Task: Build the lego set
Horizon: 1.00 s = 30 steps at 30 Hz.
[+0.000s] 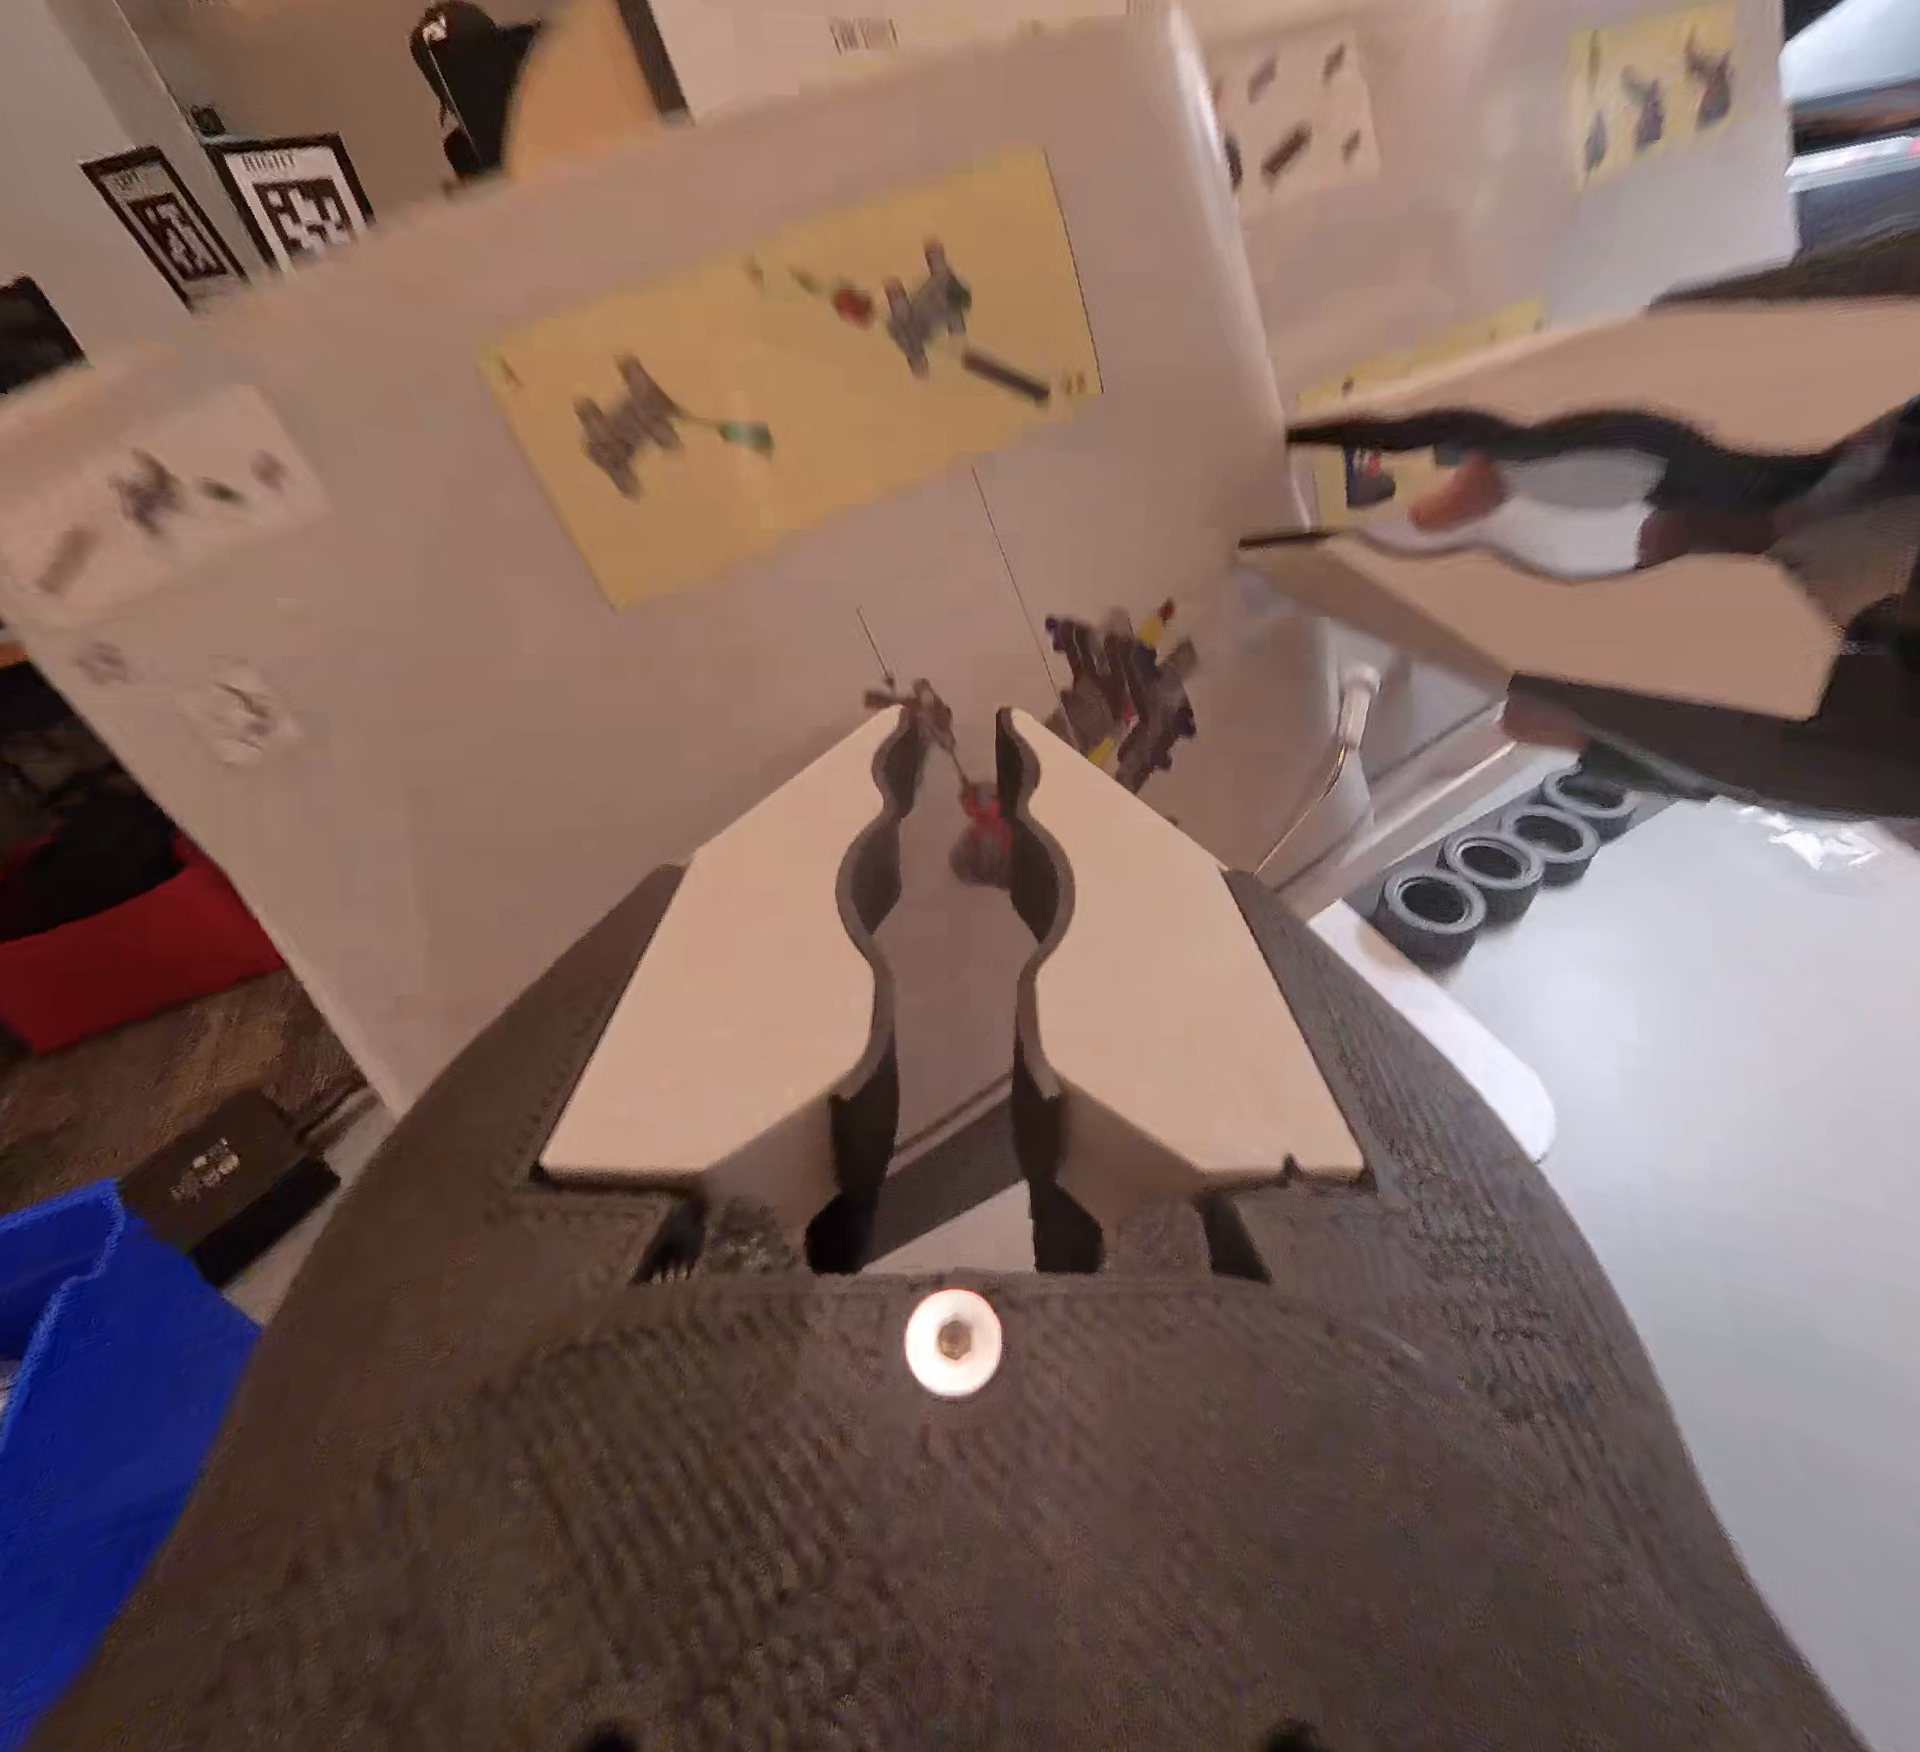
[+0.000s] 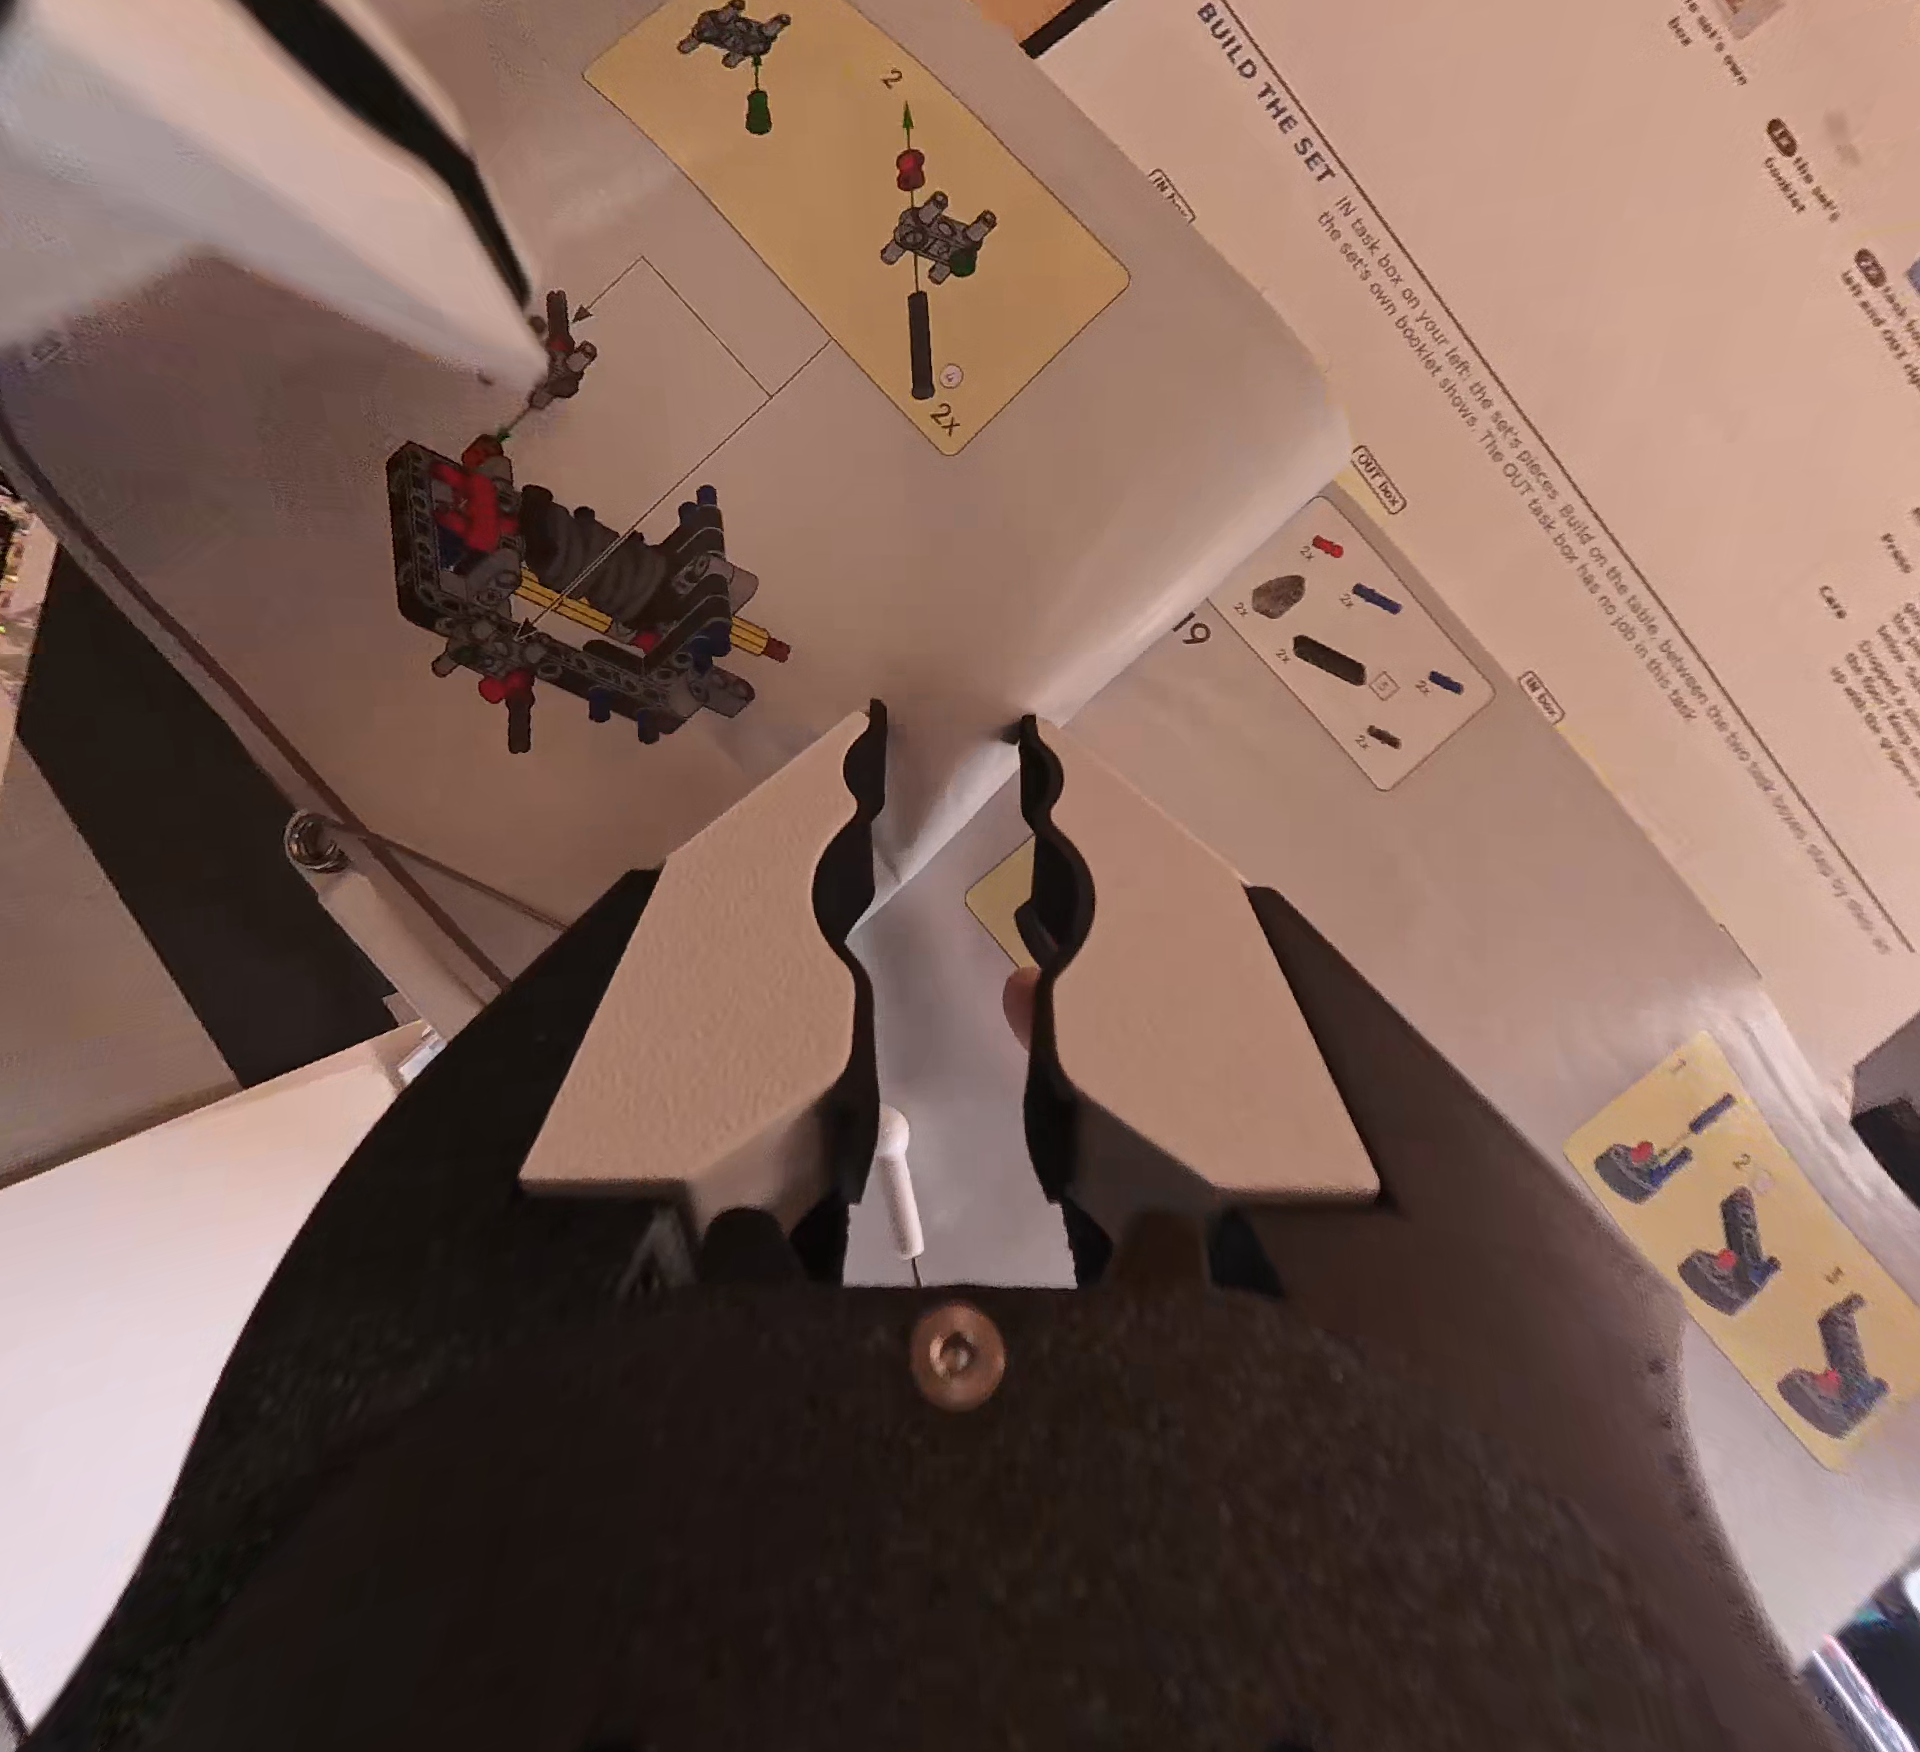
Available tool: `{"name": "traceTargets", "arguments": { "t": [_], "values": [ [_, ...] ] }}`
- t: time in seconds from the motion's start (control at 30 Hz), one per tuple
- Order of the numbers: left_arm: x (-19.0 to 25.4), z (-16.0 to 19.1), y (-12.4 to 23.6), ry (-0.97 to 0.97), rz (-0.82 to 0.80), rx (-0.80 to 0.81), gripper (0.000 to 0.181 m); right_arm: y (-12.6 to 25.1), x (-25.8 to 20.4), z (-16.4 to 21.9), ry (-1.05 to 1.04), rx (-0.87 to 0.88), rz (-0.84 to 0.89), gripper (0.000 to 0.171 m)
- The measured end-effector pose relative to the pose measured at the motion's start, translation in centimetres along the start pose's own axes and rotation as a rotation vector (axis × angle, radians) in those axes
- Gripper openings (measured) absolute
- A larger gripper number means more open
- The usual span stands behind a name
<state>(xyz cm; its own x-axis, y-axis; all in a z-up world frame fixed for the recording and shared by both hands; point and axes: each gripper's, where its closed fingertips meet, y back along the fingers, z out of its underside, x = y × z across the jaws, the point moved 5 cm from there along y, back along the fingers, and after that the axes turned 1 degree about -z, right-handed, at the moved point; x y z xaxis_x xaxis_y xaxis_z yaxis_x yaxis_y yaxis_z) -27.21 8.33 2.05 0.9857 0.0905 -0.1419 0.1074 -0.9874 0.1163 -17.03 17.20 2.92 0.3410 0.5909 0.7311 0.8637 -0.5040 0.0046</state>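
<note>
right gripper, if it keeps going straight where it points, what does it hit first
Most likely the raised booklet page: the right gripper points at its curled lower edge, which already sits between the open jaws. Depth is hard to judge, but nothing else lies in that line.

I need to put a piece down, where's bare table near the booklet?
Bare white tabletop lies right of the left gripper, in front of the row of black rubber tyres. The lifted white instruction booklet crowds the middle; a blue plastic bin fills the left.
</note>
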Motion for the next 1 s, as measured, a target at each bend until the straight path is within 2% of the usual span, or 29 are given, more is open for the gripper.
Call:
{"name": "traceTargets", "arguments": {
  "t": [0.07,0.13,0.2,0.33,0.5,0.63,0.77,0.87,1.0],
  "values": [
    [0.0,1.4,-1.1,-0.024,-0.038,-0.017,0.013,0.0,0.0,0.1,-0.02,-0.003,-0.013,0.026],
    [-0.5,1.6,-1.5,-0.062,-0.081,0.025,0.002,0.7,0.0,0.2,-0.075,0.005,-0.049,0.026],
    [-0.7,1.6,-1.7,-0.083,-0.09,0.049,0.0,2.3,0.0,0.5,-0.123,0.031,-0.083,0.026],
    [-0.8,1.5,-2.0,-0.125,-0.1,0.086,0.0,7.5,-1.3,2.2,-0.248,0.05,-0.19,0.026],
    [-0.8,1.6,-1.9,-0.115,-0.1,0.109,0.0,15.9,-3.7,6.1,-0.379,-0.002,-0.301,0.027],
    [-0.8,1.6,-1.9,-0.107,-0.09,0.109,0.0,22.6,-3.7,8.1,-0.532,-0.007,-0.287,0.028],
    [-0.5,1.2,-1.0,-0.092,-0.078,0.12,0.002,27.6,-3.4,8.7,-0.722,0.064,-0.237,0.03],
    [-0.8,0.1,0.8,-0.036,-0.084,0.189,0.008,29.9,-4.3,9.2,-0.764,0.113,-0.209,0.03],
    [-4.7,-2.0,3.4,0.034,-0.192,0.27,0.009,30.8,-5.5,10.6,-0.761,0.151,-0.169,0.028]
  ]
}}
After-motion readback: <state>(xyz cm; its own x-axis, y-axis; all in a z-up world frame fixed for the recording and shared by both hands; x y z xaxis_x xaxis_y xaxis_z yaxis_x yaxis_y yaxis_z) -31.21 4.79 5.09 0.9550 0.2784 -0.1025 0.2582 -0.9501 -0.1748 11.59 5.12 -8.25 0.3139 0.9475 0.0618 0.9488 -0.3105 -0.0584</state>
